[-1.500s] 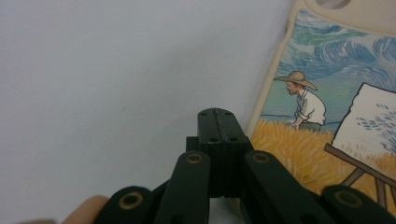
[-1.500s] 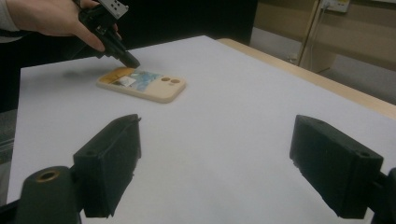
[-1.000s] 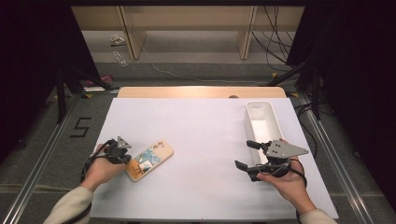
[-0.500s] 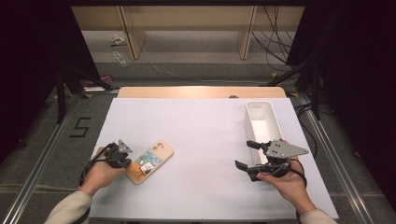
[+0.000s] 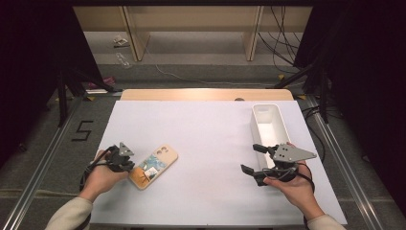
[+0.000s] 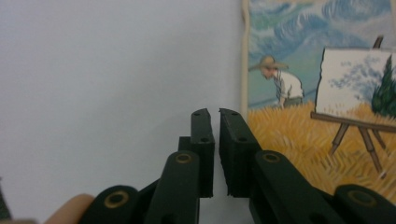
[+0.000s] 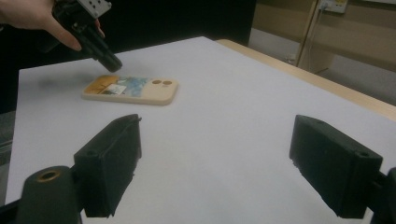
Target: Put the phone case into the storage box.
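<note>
I see my left gripper (image 5: 128,165) low over the table (image 5: 206,134) near its front left corner, held in my left hand (image 5: 103,175). Its jaws are nearly pressed together, a thin slit between them, nothing pinched in there. In the left gripper view the tips (image 6: 217,140) sit just beside the long edge of the phone case (image 6: 322,116); cannot tell if one jaw touches that edge.

The phone case (image 5: 153,165) lies flat on the table, front left part, angled, with its camera-hole end pointing toward the middle and back of the table. The printed side faces up: a painter in a straw hat, an easel, a yellow field and a blue swirly sky. In the right gripper view the case (image 7: 130,90) sits well ahead of my right jaws, with the left gripper (image 7: 95,39) hanging over its near end.

My right gripper (image 5: 256,165) is at the front right part of the table in my right hand (image 5: 294,189), with the grey plate (image 5: 292,152) on top. Its jaws are spread wide, holding nothing, bare white table between them in its own view.

The white tray (image 5: 269,127) stands along the right edge of the table, long side running front to back; it looks empty from above. Its front end is just beside the right gripper.

The table's back edge shows a wooden strip (image 5: 206,94).
</note>
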Motion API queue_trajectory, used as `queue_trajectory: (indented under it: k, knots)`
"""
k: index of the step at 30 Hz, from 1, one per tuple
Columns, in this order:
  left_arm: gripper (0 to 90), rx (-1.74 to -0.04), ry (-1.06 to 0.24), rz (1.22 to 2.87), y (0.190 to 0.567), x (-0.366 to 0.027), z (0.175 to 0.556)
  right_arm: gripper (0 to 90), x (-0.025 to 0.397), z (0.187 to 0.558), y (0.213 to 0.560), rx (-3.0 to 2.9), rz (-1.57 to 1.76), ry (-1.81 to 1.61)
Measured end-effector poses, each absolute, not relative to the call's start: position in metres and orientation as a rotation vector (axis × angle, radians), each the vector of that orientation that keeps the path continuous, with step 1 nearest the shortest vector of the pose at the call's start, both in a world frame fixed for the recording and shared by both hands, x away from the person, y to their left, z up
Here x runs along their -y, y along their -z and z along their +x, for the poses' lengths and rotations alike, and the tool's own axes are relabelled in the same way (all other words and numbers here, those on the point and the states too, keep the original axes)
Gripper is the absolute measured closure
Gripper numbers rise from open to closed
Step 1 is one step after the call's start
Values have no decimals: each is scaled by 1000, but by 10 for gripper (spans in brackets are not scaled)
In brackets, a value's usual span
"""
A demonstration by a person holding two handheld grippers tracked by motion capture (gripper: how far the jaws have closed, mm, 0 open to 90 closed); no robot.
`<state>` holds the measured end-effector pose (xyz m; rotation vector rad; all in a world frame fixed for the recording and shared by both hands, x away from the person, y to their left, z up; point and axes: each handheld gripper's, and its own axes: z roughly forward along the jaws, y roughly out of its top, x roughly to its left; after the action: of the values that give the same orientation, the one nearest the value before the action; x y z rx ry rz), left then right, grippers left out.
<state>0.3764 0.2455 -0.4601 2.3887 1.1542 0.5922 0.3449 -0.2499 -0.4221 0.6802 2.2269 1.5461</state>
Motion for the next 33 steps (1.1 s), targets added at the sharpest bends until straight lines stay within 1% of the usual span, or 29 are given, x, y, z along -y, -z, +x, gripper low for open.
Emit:
queue_trajectory:
  k: [1, 2, 3, 4, 5, 8, 9, 10, 11, 15, 16, 17, 18, 21, 24, 25, 28, 33]
  knots:
    - [753, -1153, -602, 2371, 456, -245, 377, 176, 250, 345, 422, -2229, 680, -1546]
    - [714, -1154, -597, 2356, 451, -245, 377, 176, 250, 345, 422, -2229, 679, -1545]
    - [714, -1149, -577, 2348, 447, -244, 377, 176, 250, 345, 422, -2229, 679, -1545]
    - [630, -1144, -554, 2339, 444, -242, 377, 176, 250, 345, 423, -2228, 679, -1544]
    - [612, -1138, -525, 2326, 439, -237, 377, 176, 250, 345, 423, -2230, 680, -1543]
    - [528, -1130, -485, 2359, 435, -229, 377, 176, 249, 345, 422, -2230, 679, -1541]
    - [475, -1130, -485, 2359, 435, -229, 377, 176, 249, 345, 422, -2229, 679, -1542]
    - [404, -1134, -453, 2376, 434, -226, 377, 176, 249, 345, 422, -2228, 678, -1542]
    - [353, -1133, -424, 2395, 434, -223, 378, 176, 249, 345, 422, -2229, 679, -1542]
    - [199, -1125, -435, 2449, 437, -213, 380, 176, 249, 345, 422, -2230, 678, -1542]
    - [199, -1129, -429, 2467, 439, -211, 381, 176, 249, 345, 422, -2231, 676, -1543]
    - [144, -1131, -418, 2487, 440, -209, 381, 176, 249, 345, 422, -2231, 672, -1545]
    - [143, -1131, -399, 2510, 443, -206, 382, 176, 249, 345, 422, -2230, 672, -1543]
    - [76, -1148, -358, 2524, 446, -202, 385, 176, 249, 345, 422, -2230, 676, -1544]
    - [41, -1153, -335, 2535, 448, -200, 387, 175, 248, 345, 422, -2231, 673, -1546]
    - [38, -1161, -309, 2540, 450, -198, 391, 176, 248, 345, 422, -2230, 675, -1548]
    - [33, -1170, -300, 2544, 451, -195, 393, 176, 248, 345, 422, -2230, 673, -1546]
    - [25, -1157, -248, 2589, 454, -184, 398, 175, 249, 345, 422, -2231, 675, -1547]
